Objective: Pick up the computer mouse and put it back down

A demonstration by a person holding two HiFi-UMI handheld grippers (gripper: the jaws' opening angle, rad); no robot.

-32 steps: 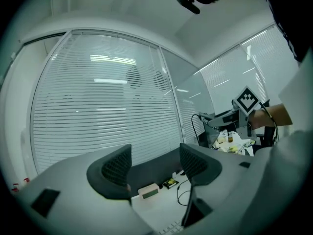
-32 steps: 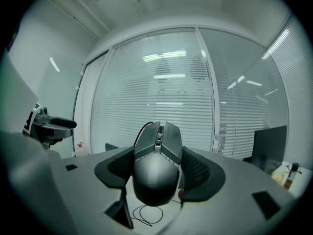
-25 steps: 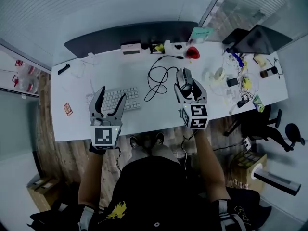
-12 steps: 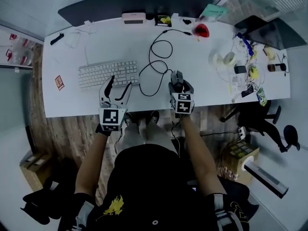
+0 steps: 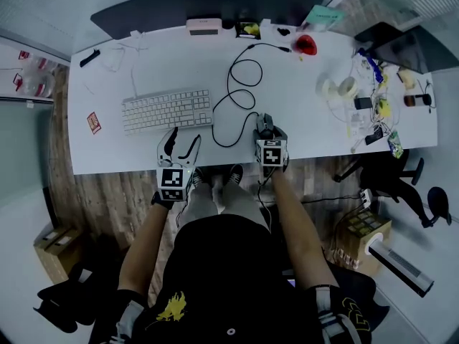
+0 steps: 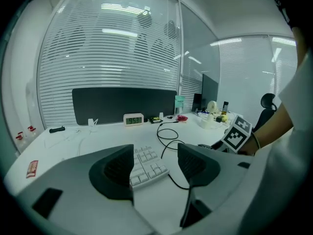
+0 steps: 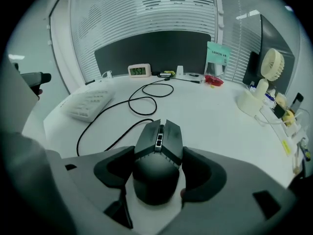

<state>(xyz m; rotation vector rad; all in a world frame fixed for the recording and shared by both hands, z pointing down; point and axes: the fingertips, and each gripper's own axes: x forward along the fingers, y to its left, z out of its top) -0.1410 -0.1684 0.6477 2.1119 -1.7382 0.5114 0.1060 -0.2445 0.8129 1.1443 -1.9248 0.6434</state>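
Observation:
A dark wired computer mouse (image 7: 159, 138) sits between the jaws of my right gripper (image 7: 159, 173), which is shut on its sides. In the head view the mouse (image 5: 265, 120) and right gripper (image 5: 270, 129) are low over the white table (image 5: 107, 149) near its front edge; I cannot tell whether the mouse touches the surface. Its black cable (image 5: 240, 92) loops toward the back. My left gripper (image 5: 184, 136) hangs at the front edge below the white keyboard (image 5: 167, 110). Its jaws (image 6: 155, 163) are closing with nothing between them.
A small clock (image 5: 203, 26) and a dark screen stand along the back edge, with a red object (image 5: 306, 45) beside them. Cables and small items (image 5: 373, 106) crowd the table's right end. A desk fan (image 7: 271, 65) stands to the right. An office chair is at far right.
Both grippers have come down and back toward the table's front edge. The right one carried the mouse down with it. The left one now sits below the keyboard.

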